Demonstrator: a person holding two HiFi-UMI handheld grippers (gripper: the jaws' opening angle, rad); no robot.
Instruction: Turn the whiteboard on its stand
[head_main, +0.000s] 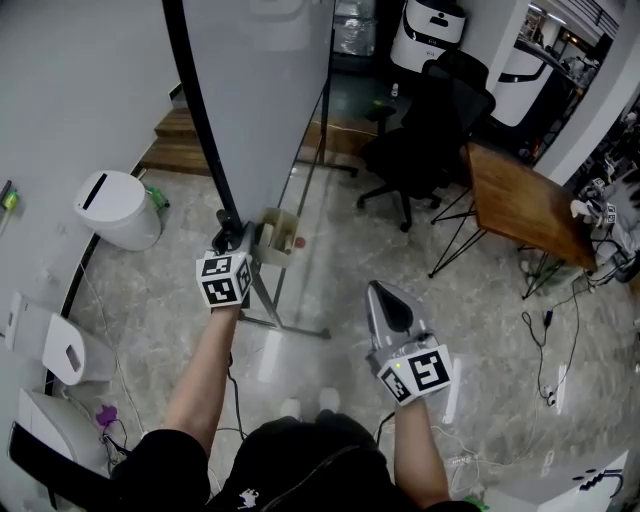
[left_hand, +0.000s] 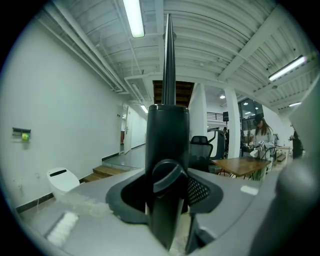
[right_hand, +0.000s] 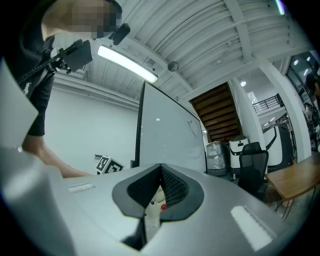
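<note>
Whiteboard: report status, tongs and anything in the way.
Left tongs clamped on black frame edge of tall white whiteboard. Right tongs shut, empty, clear of it. Black office chair stands beyond the board.

Head cam looks steeply down from above, left claw (head_main: 236, 238) cam sits right against the whiteboard (head_main: 265, 90) edge, right claw (head_main: 388, 300) cam sees the same whiteboard from further back

Black office chair (head_main: 432, 125) beside wooden table (head_main: 520, 205); white bin (head_main: 118, 208) well apart.
</note>
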